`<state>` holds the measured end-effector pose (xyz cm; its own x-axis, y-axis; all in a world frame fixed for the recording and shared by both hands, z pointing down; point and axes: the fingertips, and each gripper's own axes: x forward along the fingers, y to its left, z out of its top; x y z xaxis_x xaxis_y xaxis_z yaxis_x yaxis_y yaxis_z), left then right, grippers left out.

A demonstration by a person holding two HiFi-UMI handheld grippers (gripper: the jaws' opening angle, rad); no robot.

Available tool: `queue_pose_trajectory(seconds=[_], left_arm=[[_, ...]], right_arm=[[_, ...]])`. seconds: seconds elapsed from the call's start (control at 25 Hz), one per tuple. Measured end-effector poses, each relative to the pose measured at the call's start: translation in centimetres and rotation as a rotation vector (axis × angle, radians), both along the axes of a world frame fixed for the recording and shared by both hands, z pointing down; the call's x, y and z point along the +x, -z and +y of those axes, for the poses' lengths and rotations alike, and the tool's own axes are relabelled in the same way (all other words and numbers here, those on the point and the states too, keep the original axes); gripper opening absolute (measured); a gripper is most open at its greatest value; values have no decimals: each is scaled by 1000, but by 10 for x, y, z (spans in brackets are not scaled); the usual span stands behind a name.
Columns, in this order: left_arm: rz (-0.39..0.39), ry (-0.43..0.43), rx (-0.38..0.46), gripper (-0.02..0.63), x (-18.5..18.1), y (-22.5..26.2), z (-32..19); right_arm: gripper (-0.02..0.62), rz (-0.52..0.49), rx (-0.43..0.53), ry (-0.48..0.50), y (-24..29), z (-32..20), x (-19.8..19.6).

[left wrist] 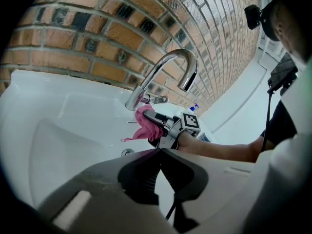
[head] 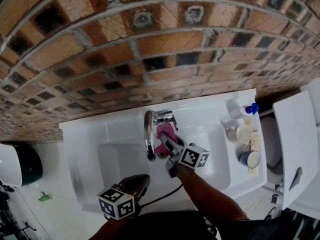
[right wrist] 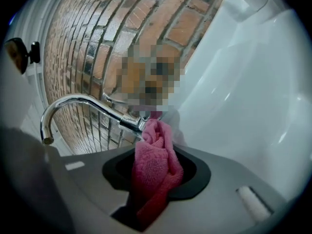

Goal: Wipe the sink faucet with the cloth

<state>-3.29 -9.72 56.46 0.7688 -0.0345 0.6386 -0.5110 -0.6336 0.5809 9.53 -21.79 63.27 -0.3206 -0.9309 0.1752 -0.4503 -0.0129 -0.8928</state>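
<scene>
A chrome gooseneck faucet (head: 148, 134) stands at the back of the white sink (head: 115, 134). My right gripper (head: 166, 137) is shut on a pink cloth (head: 163, 132) and holds it against the lower part of the faucet, beside the lever. In the right gripper view the cloth (right wrist: 156, 165) bunches between the jaws and touches the faucet (right wrist: 78, 104) near its base. My left gripper (head: 143, 179) hangs over the basin's front, apart from the faucet, its jaws together with nothing in them. The left gripper view shows the faucet (left wrist: 168, 65), the cloth (left wrist: 145, 126) and the right gripper (left wrist: 155, 122) ahead.
A brick wall (head: 150, 44) rises right behind the sink. On the sink's right ledge stand a blue-capped bottle (head: 248, 109) and two cups (head: 245, 133). A white fixture (head: 295, 144) is at the right, a dark bin (head: 27, 164) at the left. The drain (left wrist: 127, 152) lies in the basin.
</scene>
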Motion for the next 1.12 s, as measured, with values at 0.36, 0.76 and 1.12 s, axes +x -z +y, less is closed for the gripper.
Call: queue_pose_trajectory(seconds=[0.36, 0.76, 1.12], left_arm=[[14, 19, 3, 3, -4, 3, 1], [44, 49, 43, 3, -15, 21, 0], [73, 60, 97, 3, -18, 41, 11]], right_arm=[[133, -9, 5, 77, 13, -22, -33], [133, 25, 82, 114, 63, -32, -40], [133, 176, 227, 134, 127, -31, -29]])
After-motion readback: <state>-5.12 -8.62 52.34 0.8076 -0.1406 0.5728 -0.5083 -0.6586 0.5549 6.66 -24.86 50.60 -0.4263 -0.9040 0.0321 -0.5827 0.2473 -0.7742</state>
